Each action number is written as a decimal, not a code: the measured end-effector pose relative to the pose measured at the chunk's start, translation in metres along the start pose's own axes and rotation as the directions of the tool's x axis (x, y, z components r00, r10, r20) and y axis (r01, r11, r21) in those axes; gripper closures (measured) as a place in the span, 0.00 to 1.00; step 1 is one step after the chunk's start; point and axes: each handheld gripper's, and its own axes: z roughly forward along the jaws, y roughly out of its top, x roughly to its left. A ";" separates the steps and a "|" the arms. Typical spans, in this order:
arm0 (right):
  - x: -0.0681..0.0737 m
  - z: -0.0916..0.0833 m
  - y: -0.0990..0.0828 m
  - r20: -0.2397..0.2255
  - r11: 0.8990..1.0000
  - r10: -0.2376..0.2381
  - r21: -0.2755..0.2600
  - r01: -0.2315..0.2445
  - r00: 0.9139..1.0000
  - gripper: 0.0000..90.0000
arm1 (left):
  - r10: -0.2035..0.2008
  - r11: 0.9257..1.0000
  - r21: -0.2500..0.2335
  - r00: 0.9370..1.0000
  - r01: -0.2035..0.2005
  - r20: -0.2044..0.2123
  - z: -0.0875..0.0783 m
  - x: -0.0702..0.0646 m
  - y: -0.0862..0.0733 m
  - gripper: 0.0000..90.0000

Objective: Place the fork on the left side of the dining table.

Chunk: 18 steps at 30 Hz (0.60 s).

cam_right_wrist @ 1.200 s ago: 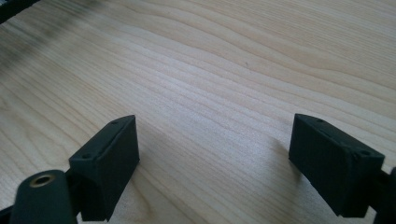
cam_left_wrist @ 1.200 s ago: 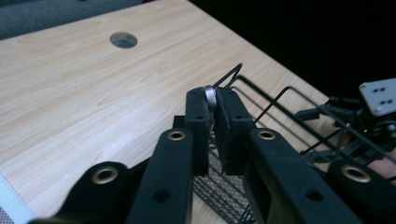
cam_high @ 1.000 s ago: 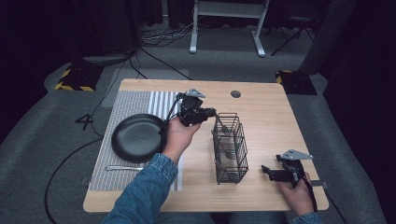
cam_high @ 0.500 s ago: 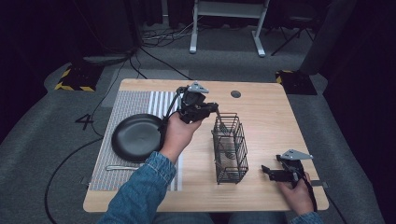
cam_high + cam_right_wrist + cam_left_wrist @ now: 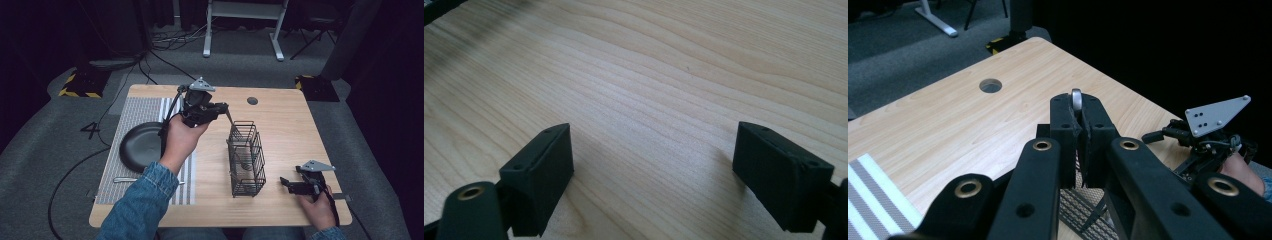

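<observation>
Above the far middle of the bench [image 5: 300, 130], a slim metal utensil [image 5: 1076, 99] is being pinched at its rounded end by the left gripper [image 5: 1077, 125], near the wire caddy [image 5: 246, 160]. Being judged stiff, light and slippery, it is best clamped firmly on the handle. The right gripper [image 5: 654, 165] jaws are being held wide, empty.

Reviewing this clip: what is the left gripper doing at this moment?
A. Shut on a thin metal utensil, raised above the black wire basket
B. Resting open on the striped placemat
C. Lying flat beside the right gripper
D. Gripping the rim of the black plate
A: the left gripper has its jaws closed on a thin metal utensil, raised above the black wire basket.
</observation>
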 end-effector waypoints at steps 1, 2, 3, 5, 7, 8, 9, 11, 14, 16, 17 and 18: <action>0.000 0.000 0.000 -0.001 1.000 -0.001 -0.001 0.001 1.000 0.19 | 0.001 1.000 -0.002 1.000 -0.001 0.000 -0.002 0.000 0.001 0.96; 0.000 0.000 0.000 -0.001 1.000 -0.001 -0.001 0.001 1.000 0.19 | 0.002 1.000 -0.005 1.000 -0.002 0.000 -0.005 0.000 0.002 0.96; 0.000 0.000 0.000 -0.001 1.000 -0.002 -0.001 0.002 1.000 0.19 | 0.004 1.000 -0.009 1.000 -0.004 0.000 -0.007 0.000 0.003 0.96; 0.000 0.000 0.000 -0.001 1.000 -0.001 -0.001 0.001 1.000 0.20 | 0.005 1.000 -0.019 1.000 -0.005 0.001 -0.012 0.001 0.005 0.96; 0.000 0.000 0.000 -0.001 1.000 -0.001 -0.001 0.001 1.000 0.19 | 0.013 1.000 -0.020 1.000 -0.013 -0.002 -0.017 0.001 0.008 0.96; 0.000 0.000 0.000 -0.001 1.000 -0.001 -0.001 0.001 1.000 0.20 | 0.021 1.000 -0.023 1.000 -0.021 -0.013 -0.020 0.002 0.009 0.96; 0.000 0.000 0.000 -0.001 1.000 -0.001 -0.001 0.001 1.000 0.20 | 0.023 0.999 -0.028 1.000 -0.024 -0.016 -0.023 0.003 0.011 0.96; 0.000 0.000 0.000 -0.001 1.000 -0.001 -0.001 0.001 1.000 0.20 | 0.016 0.999 -0.041 1.000 -0.016 -0.011 -0.030 0.007 0.013 0.96; 0.000 0.000 0.000 -0.001 1.000 -0.001 -0.001 0.001 1.000 0.20 | 0.017 0.999 -0.048 1.000 -0.018 -0.024 -0.037 0.010 0.017 0.96; 0.000 0.000 0.000 -0.001 1.000 -0.002 -0.001 0.002 1.000 0.20 | 0.023 0.998 -0.051 0.999 -0.025 -0.035 -0.042 0.012 0.020 0.96; 0.000 0.000 0.000 -0.001 1.000 -0.002 -0.001 0.002 1.000 0.20 | 0.022 0.998 -0.061 0.999 -0.024 -0.040 -0.046 0.015 0.022 0.96; 0.000 0.000 0.000 -0.001 1.000 -0.002 -0.001 0.002 1.000 0.20 | 0.018 0.998 -0.064 0.999 -0.021 -0.045 -0.048 0.017 0.024 0.96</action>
